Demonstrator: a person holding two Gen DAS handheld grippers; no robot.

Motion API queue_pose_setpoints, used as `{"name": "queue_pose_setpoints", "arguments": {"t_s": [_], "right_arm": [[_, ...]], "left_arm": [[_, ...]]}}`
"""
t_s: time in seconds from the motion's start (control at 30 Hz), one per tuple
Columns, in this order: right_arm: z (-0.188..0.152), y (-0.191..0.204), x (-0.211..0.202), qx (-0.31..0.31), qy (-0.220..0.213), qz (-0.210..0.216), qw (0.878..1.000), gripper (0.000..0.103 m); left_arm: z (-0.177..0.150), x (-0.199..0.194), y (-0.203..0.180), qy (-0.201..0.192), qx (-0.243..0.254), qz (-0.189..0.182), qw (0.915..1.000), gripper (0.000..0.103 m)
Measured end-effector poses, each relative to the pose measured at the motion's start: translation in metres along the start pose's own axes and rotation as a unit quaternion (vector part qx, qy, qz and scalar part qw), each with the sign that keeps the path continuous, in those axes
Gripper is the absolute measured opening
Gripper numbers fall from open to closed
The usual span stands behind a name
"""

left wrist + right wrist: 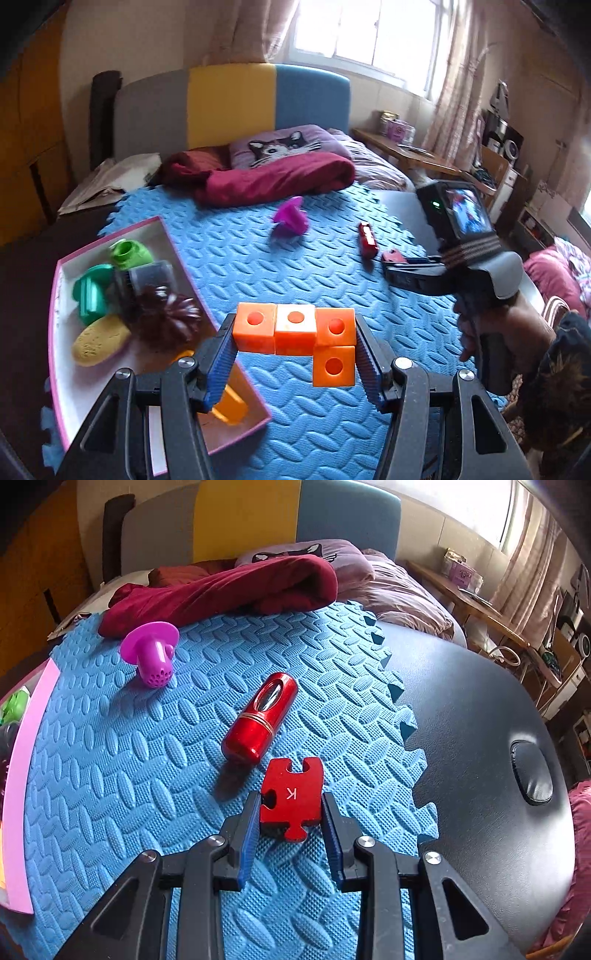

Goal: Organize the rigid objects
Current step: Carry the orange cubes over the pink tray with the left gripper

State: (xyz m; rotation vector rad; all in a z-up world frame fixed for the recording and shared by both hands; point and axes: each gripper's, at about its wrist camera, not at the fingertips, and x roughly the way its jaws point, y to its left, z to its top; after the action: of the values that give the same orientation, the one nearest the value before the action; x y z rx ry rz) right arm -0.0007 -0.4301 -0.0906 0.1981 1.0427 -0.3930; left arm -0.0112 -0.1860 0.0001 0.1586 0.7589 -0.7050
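Note:
My left gripper (295, 347) is shut on an orange block piece (295, 332) made of linked cubes and holds it above the blue foam mat (314, 424), just right of the pink-rimmed box (55, 332). My right gripper (291, 808) is shut on a flat red puzzle piece (291, 797) marked K, low over the mat (110, 775). A red metal capsule (258, 716) lies just beyond it. A purple mushroom-shaped toy (153, 653) lies farther left. In the left wrist view the right gripper (391, 258), the capsule (367, 238) and the purple toy (290, 219) also show.
The box holds green pieces (110, 273), a dark clear container (151, 277), a brown ribbed object (166, 317), a yellow sponge-like piece (99, 341) and an orange block (229, 406). A maroon blanket (221, 590) lies at the mat's far edge. A black padded surface (480, 720) is right.

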Motion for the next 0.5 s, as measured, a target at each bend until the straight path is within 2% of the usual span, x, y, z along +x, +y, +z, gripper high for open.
{"name": "queue_pose_setpoints", "arguments": {"t_s": [0.5], "right_arm": [[0.0,0.003,-0.003,-0.014,-0.003,-0.011,1.0,0.031]], "left_arm": [[-0.017,-0.011,0.079,0.014,-0.085,0.06,0.9945,0.06]]}}
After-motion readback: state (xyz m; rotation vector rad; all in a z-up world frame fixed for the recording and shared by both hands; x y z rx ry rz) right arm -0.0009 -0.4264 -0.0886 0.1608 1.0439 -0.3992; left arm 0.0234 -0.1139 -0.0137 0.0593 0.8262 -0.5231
